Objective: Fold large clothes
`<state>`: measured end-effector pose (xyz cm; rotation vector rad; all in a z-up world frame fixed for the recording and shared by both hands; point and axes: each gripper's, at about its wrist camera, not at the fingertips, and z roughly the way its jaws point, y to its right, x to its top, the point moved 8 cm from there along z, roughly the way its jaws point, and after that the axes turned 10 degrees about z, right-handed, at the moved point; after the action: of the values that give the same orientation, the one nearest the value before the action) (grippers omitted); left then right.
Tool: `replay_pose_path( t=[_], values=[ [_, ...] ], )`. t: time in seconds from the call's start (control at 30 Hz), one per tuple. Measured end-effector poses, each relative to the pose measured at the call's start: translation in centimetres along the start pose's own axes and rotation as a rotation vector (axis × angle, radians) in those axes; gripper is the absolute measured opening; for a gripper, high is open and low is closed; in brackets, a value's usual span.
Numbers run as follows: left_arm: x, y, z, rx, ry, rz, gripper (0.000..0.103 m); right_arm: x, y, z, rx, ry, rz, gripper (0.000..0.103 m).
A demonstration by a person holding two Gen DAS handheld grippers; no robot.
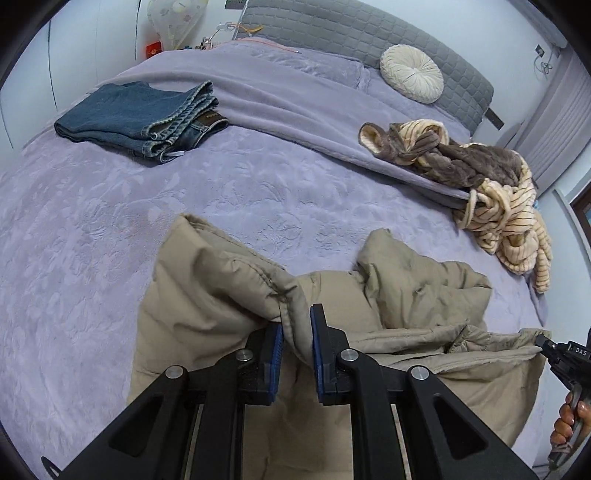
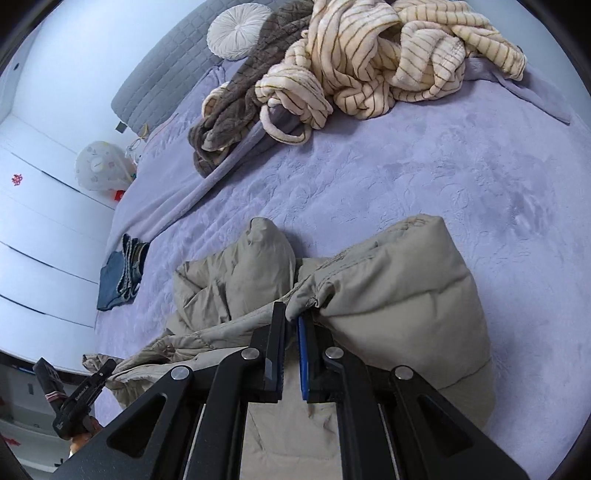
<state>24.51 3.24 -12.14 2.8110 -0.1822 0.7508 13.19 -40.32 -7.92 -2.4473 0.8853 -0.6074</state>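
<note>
A big, puffy tan padded jacket (image 1: 229,295) lies on the bed with the soft purple cover (image 1: 92,221), close to the near edge. The left gripper (image 1: 297,332) has pinched a folded edge of the jacket – its two black fingers (image 1: 271,354) with blue pads are nearly closed, and a thick flap of tan cloth is squeezed between them. The cloth hangs from the fingers in a bunch, and the rest of the jacket spreads out below and to the right. The right gripper (image 2: 291,325) points down at the other side of the same jacket. Its fingers (image 2: 275,343) are almost shut, and the tips bite a thin tan edge right where a puffy part of the jacket (image 2: 399,295) bulges up beside them. In each view the other gripper shows near the corner, at the far end of the jacket's stretched edge, and a hand (image 1: 569,421) grips the right one's handle. Farther up the bed lies a pair of folded blue jeans (image 1: 140,118), well apart from the jacket. A heap of fluffy cream striped and brown clothes (image 1: 480,184) sits on the other side – also well apart. A round cream pillow (image 1: 412,73) leans on the grey quilted headboard (image 1: 351,29).
</note>
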Motion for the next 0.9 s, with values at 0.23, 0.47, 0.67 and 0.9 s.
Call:
replay_pose_path(
  t=[0.23, 0.47, 0.67, 0.9],
  values=[
    [0.3, -0.7, 6.0, 0.085, -0.091, 0.051, 0.016, 0.4, 3.0, 5.7, -0.057, -0.044, 0.095, 0.008],
    [0.9, -0.5, 2.1, 0.169, 0.035, 0.154, 0.102, 0.4, 2.1, 4.1, -0.055, -0.048, 0.074, 0.036],
    [0.3, 1.3, 0.7, 0.044, 0.031, 0.151, 0.069, -2.3, -1.8, 2.8, 0.044, -0.070, -0.032, 0.048],
    [-4.1, 5.8, 7.0, -0.001, -0.079, 0.243, 0.032, -7.9, -2.5, 10.4, -0.073, -0.175, -0.171, 0.006]
  ],
)
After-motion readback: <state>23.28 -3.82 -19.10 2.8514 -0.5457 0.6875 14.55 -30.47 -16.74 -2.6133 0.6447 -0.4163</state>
